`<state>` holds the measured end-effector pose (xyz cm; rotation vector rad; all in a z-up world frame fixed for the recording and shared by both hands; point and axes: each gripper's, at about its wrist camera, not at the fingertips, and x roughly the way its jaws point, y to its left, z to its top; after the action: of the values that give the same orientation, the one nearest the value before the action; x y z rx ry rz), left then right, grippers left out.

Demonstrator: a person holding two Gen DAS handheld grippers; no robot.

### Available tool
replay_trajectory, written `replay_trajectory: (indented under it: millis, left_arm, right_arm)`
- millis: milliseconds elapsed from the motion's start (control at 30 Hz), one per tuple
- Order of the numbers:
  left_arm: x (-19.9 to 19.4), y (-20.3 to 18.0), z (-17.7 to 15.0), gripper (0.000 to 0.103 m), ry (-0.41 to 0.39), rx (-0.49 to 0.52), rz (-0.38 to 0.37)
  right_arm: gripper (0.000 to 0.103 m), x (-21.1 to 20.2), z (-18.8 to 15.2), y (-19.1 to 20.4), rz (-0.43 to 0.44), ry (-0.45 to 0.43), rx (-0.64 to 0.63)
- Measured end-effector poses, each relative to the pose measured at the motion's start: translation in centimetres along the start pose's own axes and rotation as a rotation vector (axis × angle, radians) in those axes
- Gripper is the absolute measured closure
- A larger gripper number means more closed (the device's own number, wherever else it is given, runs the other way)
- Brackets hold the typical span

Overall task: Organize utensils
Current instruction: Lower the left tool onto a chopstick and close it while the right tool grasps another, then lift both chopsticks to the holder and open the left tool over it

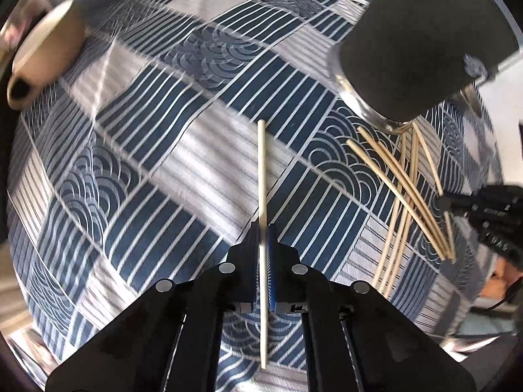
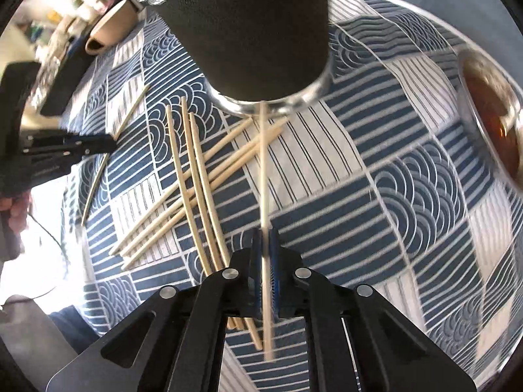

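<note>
Both grippers have a chopstick pinched between closed jaws: the left gripper (image 1: 264, 245) clamps one chopstick (image 1: 261, 170) near its middle, and the right gripper (image 2: 266, 248) clamps another chopstick (image 2: 263, 163) the same way. The loose chopsticks (image 2: 196, 176) lie crossed on the patterned bench (image 2: 408, 150), just before the dark holder cup (image 2: 255, 32). Thin, smooth sticks held at one point could swivel or slip out, I'd guess, and a tilted tip might catch the cup's rim or knock it.

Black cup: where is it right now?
The black cup stands at top centre of the right wrist view, just beyond the loose chopsticks; in the left wrist view it sits upper right.
</note>
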<state>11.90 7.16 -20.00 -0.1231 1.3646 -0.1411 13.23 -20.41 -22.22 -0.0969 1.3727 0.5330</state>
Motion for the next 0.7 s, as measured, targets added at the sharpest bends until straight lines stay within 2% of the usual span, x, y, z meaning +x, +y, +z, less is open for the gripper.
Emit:
replay_trajectory:
  millis: [100, 167, 267, 367, 500, 700]
  left_arm:
    - [-0.3, 0.9, -0.7, 0.098, 0.028, -0.013, -0.002]
    - [-0.3, 1.1, -1.4, 0.098, 0.037, -0.007, 0.014]
    - [-1.1, 0.9, -2.5, 0.098, 0.036, 0.004, -0.003]
    - [-2.5, 0.6, -2.9, 0.098, 0.014, 0.017, 0.003]
    - [-5.0, 0.4, -2.5, 0.098, -0.042, 0.021, -0.005]
    - [-10.2, -1.9, -1.0, 0.098, -0.148, 0.050, -0.050]
  right_arm:
    - [0.099, -1.3, -1.4, -0.9, 0.068, -0.031, 0.066]
    - [0.098, -2.2, -2.1, -1.3, 0.084, -0.054, 0.089]
    - [0.098, -3.8, -1.9, -1.2, 0.102, -0.089, 0.100]
    - [0.098, -5.7, -1.8, -1.6, 0.128, -0.132, 0.107]
    - [0.098, -8.7, -1.5, -1.5, 0.231, -0.220, 0.107]
    - [0.098, -12.0, -0.6, -0.9, 0.266, -0.318, 0.098]
